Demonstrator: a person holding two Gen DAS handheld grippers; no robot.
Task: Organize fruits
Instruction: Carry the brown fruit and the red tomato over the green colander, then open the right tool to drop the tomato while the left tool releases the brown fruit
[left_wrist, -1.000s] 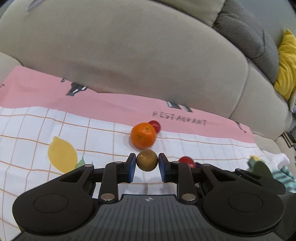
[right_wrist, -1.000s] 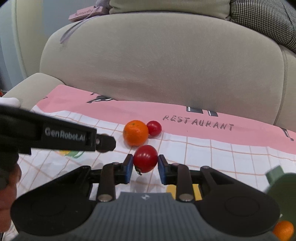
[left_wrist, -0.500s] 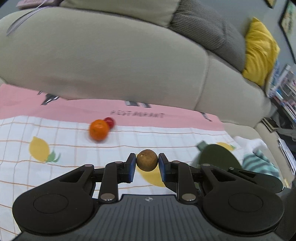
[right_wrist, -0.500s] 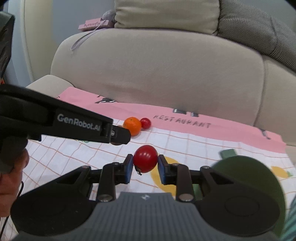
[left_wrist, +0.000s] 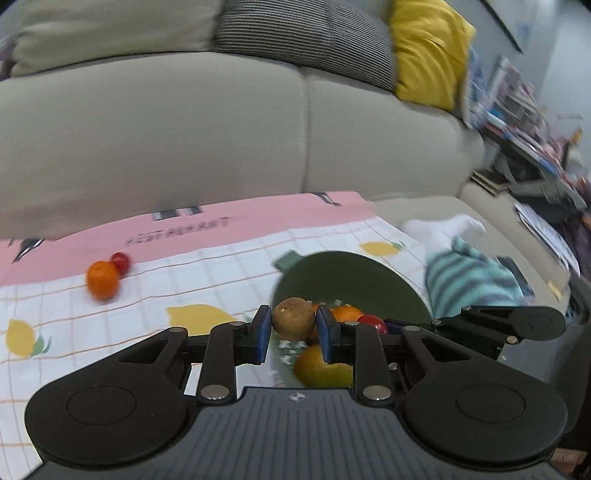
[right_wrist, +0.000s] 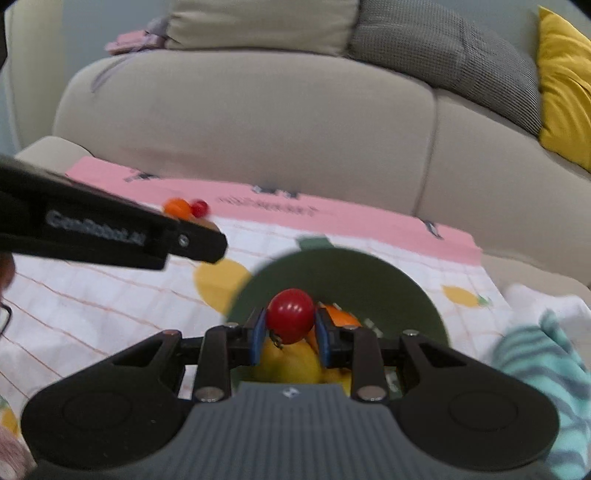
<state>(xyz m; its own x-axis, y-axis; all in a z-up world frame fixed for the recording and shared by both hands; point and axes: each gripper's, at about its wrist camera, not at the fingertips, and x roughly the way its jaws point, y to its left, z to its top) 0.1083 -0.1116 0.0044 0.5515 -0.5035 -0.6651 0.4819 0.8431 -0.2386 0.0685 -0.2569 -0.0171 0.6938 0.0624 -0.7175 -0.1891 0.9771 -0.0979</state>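
My left gripper (left_wrist: 293, 326) is shut on a small brown round fruit (left_wrist: 294, 324), held over the near left rim of a dark green bowl (left_wrist: 354, 275). Orange, red and yellow fruits lie inside that bowl. My right gripper (right_wrist: 289, 325) is shut on a red tomato (right_wrist: 290, 315) above the same green bowl (right_wrist: 354, 273), which holds yellow and orange fruit. An orange (left_wrist: 102, 279) and a small red fruit (left_wrist: 120, 261) lie together on the checked cloth far to the left. The left gripper's arm (right_wrist: 110, 232) crosses the right wrist view at the left.
A checked cloth (left_wrist: 207, 273) with lemon prints and a pink border covers the beige sofa seat. The sofa back (left_wrist: 184, 140) rises behind. A teal striped cloth (left_wrist: 469, 277) lies right of the bowl. A yellow cushion (left_wrist: 424, 55) sits at the upper right.
Both grippers swung right and rose with their fruits. The green bowl came under them, and the orange and small red fruit slid away to the left.
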